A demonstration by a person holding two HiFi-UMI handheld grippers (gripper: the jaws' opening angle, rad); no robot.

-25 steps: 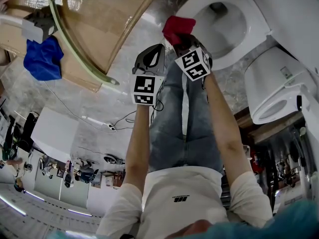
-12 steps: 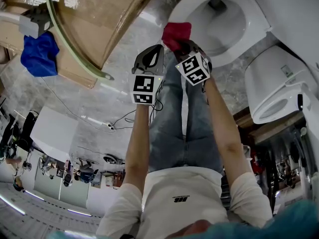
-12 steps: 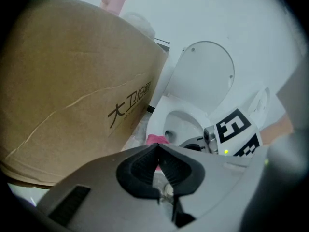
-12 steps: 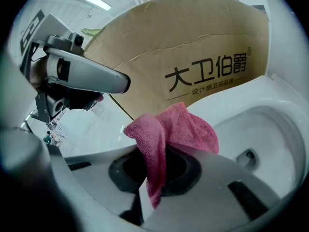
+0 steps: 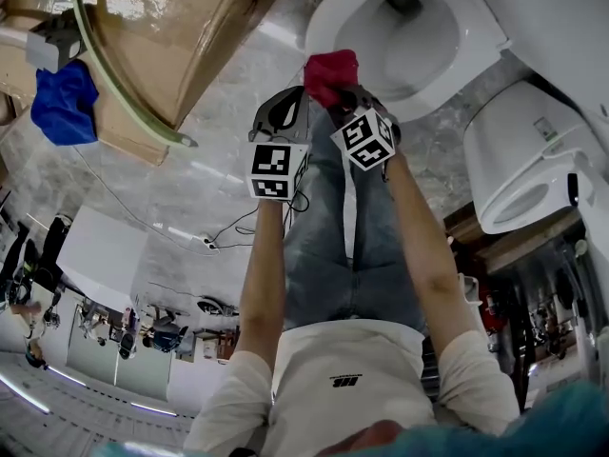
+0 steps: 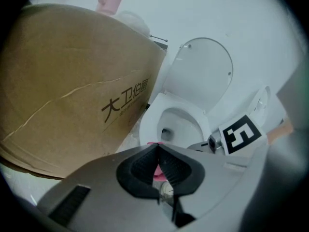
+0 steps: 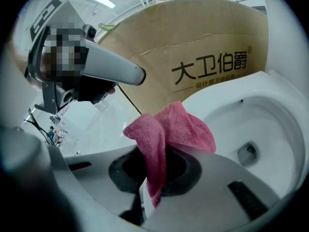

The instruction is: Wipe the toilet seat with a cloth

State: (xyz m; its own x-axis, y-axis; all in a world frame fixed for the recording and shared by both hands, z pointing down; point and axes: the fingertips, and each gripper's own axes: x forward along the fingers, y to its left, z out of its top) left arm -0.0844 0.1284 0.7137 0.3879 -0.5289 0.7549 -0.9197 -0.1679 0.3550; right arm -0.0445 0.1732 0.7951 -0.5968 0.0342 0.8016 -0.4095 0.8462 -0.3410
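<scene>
Cloth [image 5: 330,72] – red-pink, terry-textured – is clamped in the right gripper [image 5: 344,91], whose jaws are closed tight on a fold of it; in the right gripper view the cloth [image 7: 164,134] bunches upward out of the right gripper [image 7: 154,163] and a short tail hangs down between the pads. It is held at the near left edge of the toilet seat [image 5: 481,36], over the rim; whether the fabric touches the seat cannot be confirmed from any view. The seat [image 6: 181,102] lies down around the open bowl, and the lid [image 6: 203,76] stands raised behind it. The left gripper [image 5: 297,98] is just beside the right one, on its left, jaws brought together with nothing gripped – in the left gripper view the left gripper [image 6: 158,151] shows its pads meeting, with a sliver of pink visible beyond them. A large cardboard box [image 5: 190,36] printed with dark characters stands to the left of the toilet, close to the bowl. A blue rag [image 5: 62,103] lies at the far left against the box. A second white fixture [image 5: 519,169] sits to the right of the toilet. The floor [image 5: 190,188] is grey marbled stone.
</scene>
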